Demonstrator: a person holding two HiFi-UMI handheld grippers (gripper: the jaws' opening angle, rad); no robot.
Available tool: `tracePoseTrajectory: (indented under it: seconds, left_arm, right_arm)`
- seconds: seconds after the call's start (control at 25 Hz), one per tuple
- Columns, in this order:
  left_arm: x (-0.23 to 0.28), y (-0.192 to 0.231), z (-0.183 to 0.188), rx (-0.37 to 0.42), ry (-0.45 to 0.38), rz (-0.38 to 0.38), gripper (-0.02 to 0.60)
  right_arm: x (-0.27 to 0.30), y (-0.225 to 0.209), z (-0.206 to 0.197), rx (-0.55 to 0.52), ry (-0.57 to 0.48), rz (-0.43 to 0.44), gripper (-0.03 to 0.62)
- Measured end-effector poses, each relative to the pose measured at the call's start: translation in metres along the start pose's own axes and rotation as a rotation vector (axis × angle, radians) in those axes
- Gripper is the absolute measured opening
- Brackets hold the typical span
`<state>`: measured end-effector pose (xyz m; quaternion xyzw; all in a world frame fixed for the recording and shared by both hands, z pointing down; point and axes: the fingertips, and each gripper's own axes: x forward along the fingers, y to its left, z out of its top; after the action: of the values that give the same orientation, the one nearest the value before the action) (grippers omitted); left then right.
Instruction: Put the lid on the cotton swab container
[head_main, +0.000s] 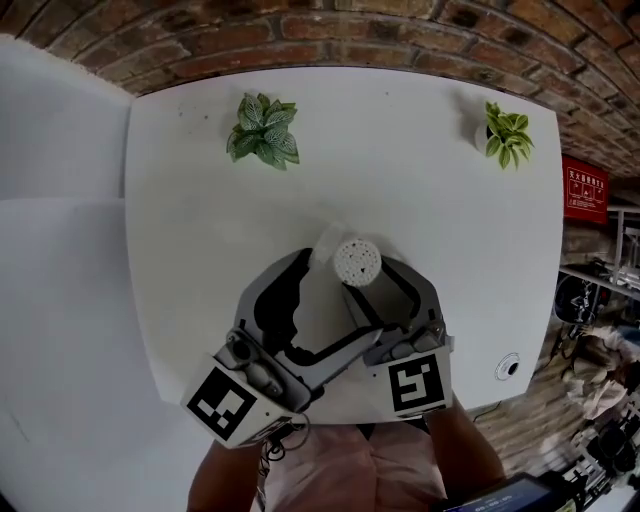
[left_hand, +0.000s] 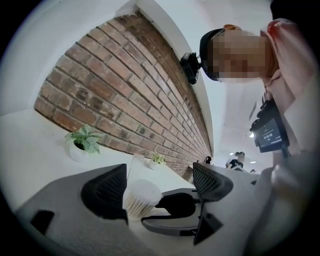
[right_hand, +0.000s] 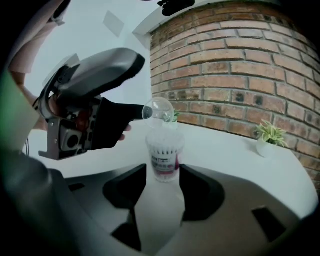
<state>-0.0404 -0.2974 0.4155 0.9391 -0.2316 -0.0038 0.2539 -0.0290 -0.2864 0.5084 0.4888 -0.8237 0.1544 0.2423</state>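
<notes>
The cotton swab container (right_hand: 164, 155) stands upright on the white worktop (head_main: 200, 200), in the middle of the head view. The right hand-held gripper (right_hand: 164, 182) comes in from the lower edge of that frame and pinches it low on its body. In its own view the two pads sit against the container's sides near the base. That low grip looks deliberate: it steadies the tub and leaves the open top, packed with white swab tips, free for the lid to go on.

The clear domed lid (right_hand: 158, 110) is not seated. In the right gripper view it sits tilted at the upper left of the container's mouth, against the tip of the dark lower finger of the left hand-held gripper (left_hand: 160, 186). Whether it rests on the rim or only on that finger cannot be told.

The left hand-held gripper's jaws are spread wide, and its own view shows nothing squeezed between them, with the swab tips close to the jaw at frame left. It reaches in roughly level from the lower left of the head view, probably so the lid can be brought sideways over the mouth.

The lid looks light and slippery, so it could slide off the rim. Capping is judged unfinished.
</notes>
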Motion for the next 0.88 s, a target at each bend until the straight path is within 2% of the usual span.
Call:
tracePoseTrajectory:
  seconds: [0.2, 0.28, 0.44, 0.64, 0.88]
  left_arm:
    - [0.002, -0.015, -0.006, 0.028, 0.054, -0.034, 0.42]
    - [0.003, -0.019, -0.008, 0.031, 0.069, -0.044, 0.419]
    - [0.002, -0.024, -0.014, 0.043, 0.094, -0.052, 0.417]
    - [0.003, -0.032, -0.025, 0.066, 0.136, -0.068, 0.414]
    - [0.001, -0.036, -0.035, 0.069, 0.164, -0.069, 0.405]
  right_arm:
    - [-0.003, 0.0, 0.004, 0.0, -0.014, 0.021, 0.213]
    - [-0.008, -0.001, 0.01, 0.007, -0.052, 0.035, 0.215]
    - [-0.023, -0.014, 0.013, 0.071, -0.106, 0.042, 0.215]
    - [-0.039, -0.044, 0.018, 0.126, -0.12, -0.026, 0.212]
    - [-0.054, -0.07, 0.05, 0.152, -0.228, -0.114, 0.209]
